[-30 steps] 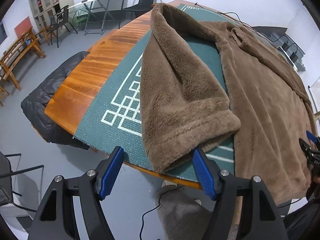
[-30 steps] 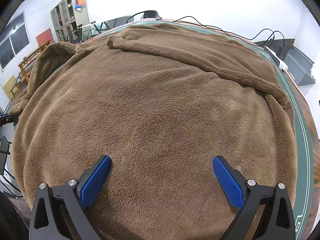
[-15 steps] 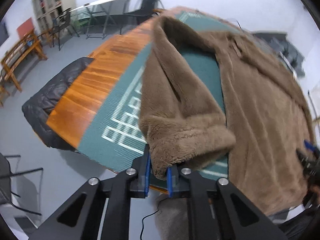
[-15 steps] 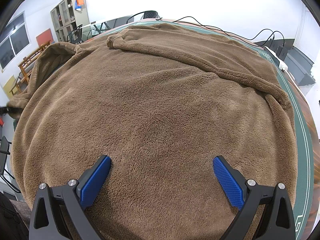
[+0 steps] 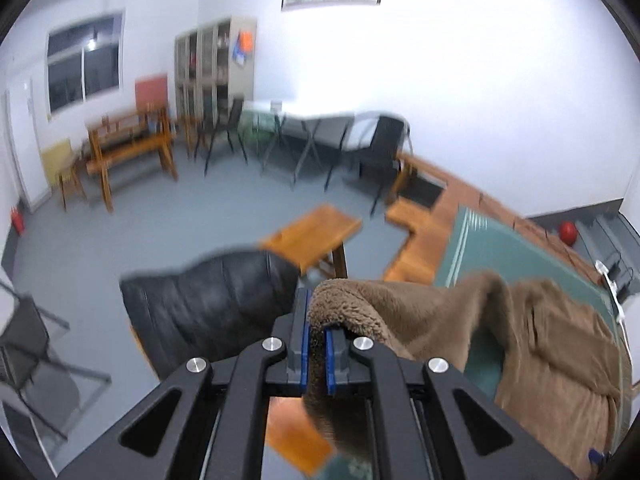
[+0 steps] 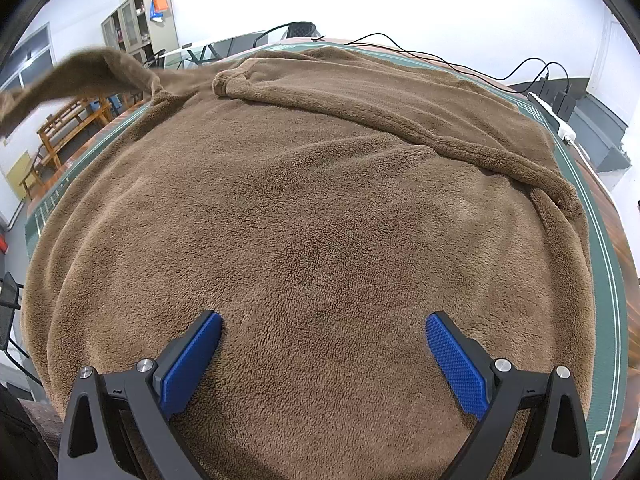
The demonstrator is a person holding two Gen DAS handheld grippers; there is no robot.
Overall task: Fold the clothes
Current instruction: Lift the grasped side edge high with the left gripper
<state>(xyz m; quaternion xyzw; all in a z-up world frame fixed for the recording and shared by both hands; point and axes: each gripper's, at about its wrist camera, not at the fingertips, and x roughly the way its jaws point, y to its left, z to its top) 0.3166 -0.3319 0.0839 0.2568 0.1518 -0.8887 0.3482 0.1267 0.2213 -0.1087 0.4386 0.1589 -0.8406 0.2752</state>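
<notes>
At six o'clock in the left wrist view, the left gripper (image 5: 316, 354) is clenched on the cuff end of the robe's sleeve (image 5: 352, 308), its blue pads (image 5: 330, 360) almost meeting with plush pile squeezed between them. A second ago those jaws stood wide apart just short of the cuff; half a second ago they had closed on it low at the table edge; now the cuff is raised off the table and the camera looks out over the room, with motion blur. From the pinch the sleeve runs toward three o'clock, sagging down to the body of the brown fleece robe (image 5: 560, 352) on the green mat (image 5: 500, 252).

Low in the right wrist view, the right gripper (image 6: 324, 356) is released, jaws spread wide, with both blue pads (image 6: 456, 364) against or just above the nap; contact cannot be judged. It has not moved since the earlier pictures. The robe (image 6: 320, 208) covers most of the mat (image 6: 608, 320), its long axis running from six toward twelve o'clock, collar end far. At ten o'clock the lifted sleeve (image 6: 96, 68) stretches up and off the left edge, where earlier it lay flat.

Beyond, a black leather chair (image 5: 208, 304) sits at nine o'clock of the left gripper, and wooden benches (image 5: 128, 148) stand farther off.
</notes>
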